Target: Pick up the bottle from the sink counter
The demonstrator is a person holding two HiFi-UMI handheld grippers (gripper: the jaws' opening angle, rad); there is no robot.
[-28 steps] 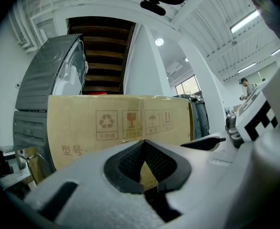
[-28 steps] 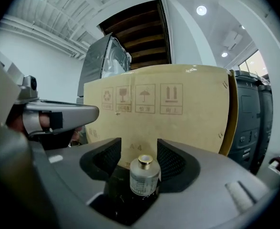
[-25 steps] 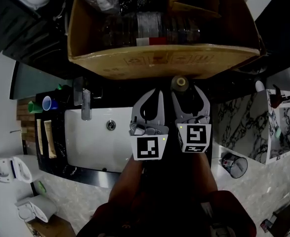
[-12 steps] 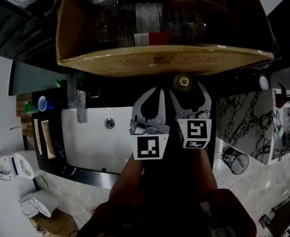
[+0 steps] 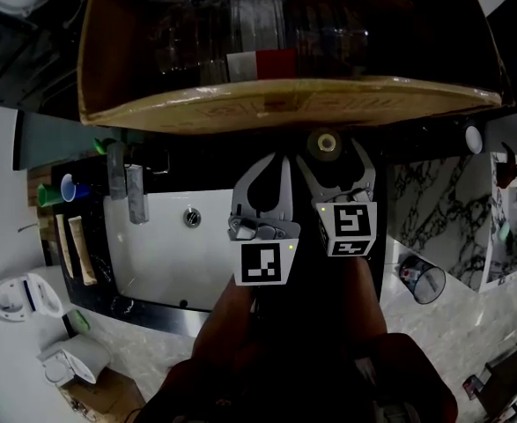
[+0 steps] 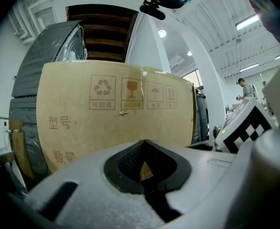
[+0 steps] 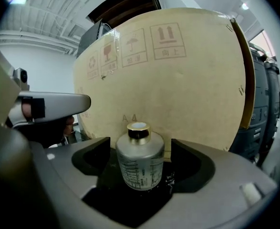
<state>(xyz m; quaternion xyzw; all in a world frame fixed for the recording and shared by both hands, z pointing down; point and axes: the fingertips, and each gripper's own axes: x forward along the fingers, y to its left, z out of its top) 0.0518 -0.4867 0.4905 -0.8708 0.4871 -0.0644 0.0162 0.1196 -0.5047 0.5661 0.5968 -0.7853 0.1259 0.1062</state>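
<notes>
**Head view:** The bottle [image 5: 326, 144] stands on the dark worktop [image 5: 99, 285] at the foot of a big cardboard box [image 5: 284, 104], at about 3 o'clock from the white sink [image 5: 166, 245]. The right gripper [image 5: 333, 159] reaches toward it, one jaw on each side of the gold cap, which looks like the line-up for a grasp around the body. The left gripper [image 5: 281, 160] sits just beside it at 9 o'clock, apparently kept out of the way.

**Left gripper view:** The left gripper [image 6: 145, 178] has its jaws together with nothing between them. Only the box [image 6: 116, 123] fills the view ahead, so this hand seems to have no part in the pick.

**Right gripper view:** The bottle [image 7: 140, 159] stands upright in the middle of the right gripper [image 7: 140, 173]. The jaws have just been opening and are spread wide. There is a clear gap at 3 and at 9 o'clock, so neither pad is on the glass. The width likely serves to clear the round body before closing.
</notes>
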